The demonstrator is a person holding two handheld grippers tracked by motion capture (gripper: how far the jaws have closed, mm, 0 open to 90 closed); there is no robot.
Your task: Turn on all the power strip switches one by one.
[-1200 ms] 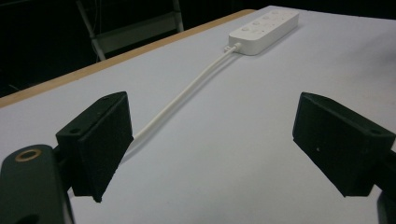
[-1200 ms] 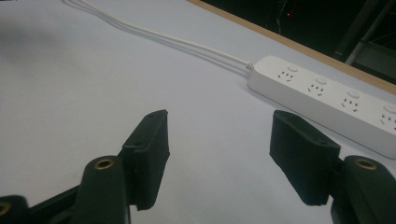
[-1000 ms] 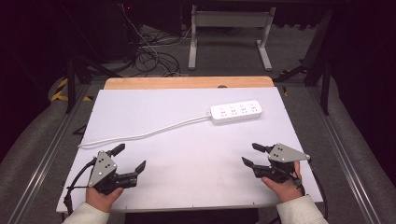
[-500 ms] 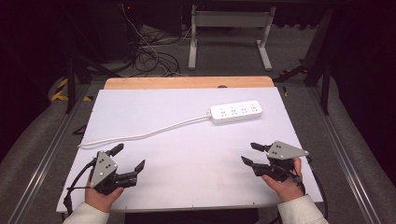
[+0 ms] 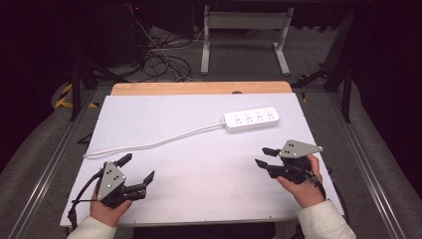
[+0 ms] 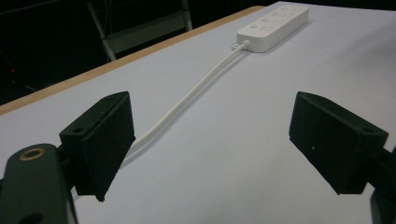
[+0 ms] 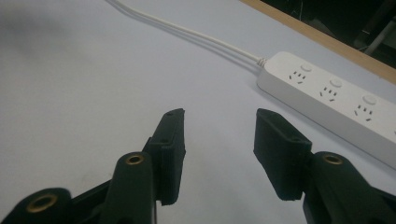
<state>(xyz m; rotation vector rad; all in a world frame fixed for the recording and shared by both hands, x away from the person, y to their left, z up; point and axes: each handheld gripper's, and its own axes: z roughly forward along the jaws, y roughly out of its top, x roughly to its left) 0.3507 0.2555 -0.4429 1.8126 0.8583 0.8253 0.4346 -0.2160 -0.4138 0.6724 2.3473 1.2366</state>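
Table [image 5: 199, 194]: a white work surface across the middle of the high view, with a wooden strip along its far edge near the top; dark floor, cables and a stand leg lie beyond it.

Cord [image 5: 154, 143]: white, and it runs from the left end of the power strip down and left across the sheet, ending near the table's left edge. In the left gripper view the cord [image 6: 187, 100] passes up the middle of the frame, just beside the left-hand jaw.

Power strip [image 5: 251, 119]: white, lying flat in the upper right of the table, well apart from both tools. In the right gripper view the power strip [image 7: 336, 100] sits at the right of the frame, sockets up, near the jaw tips but not touching them.

Right gripper [image 5: 263, 157]: lower right of the high view, held in a hand, jaws parted a little and gripping nothing, aimed toward the strip.

Left gripper [image 5: 137, 168]: lower left of the high view, jaws spread wide and empty over bare table.

Step in hand: judged as the very start, an approach with nothing grasped yet.

Next move: the right tool most likely needs to travel forward to the strip and line its jaws across the narrow body, while the left could close on the cord lying just ahead of it.
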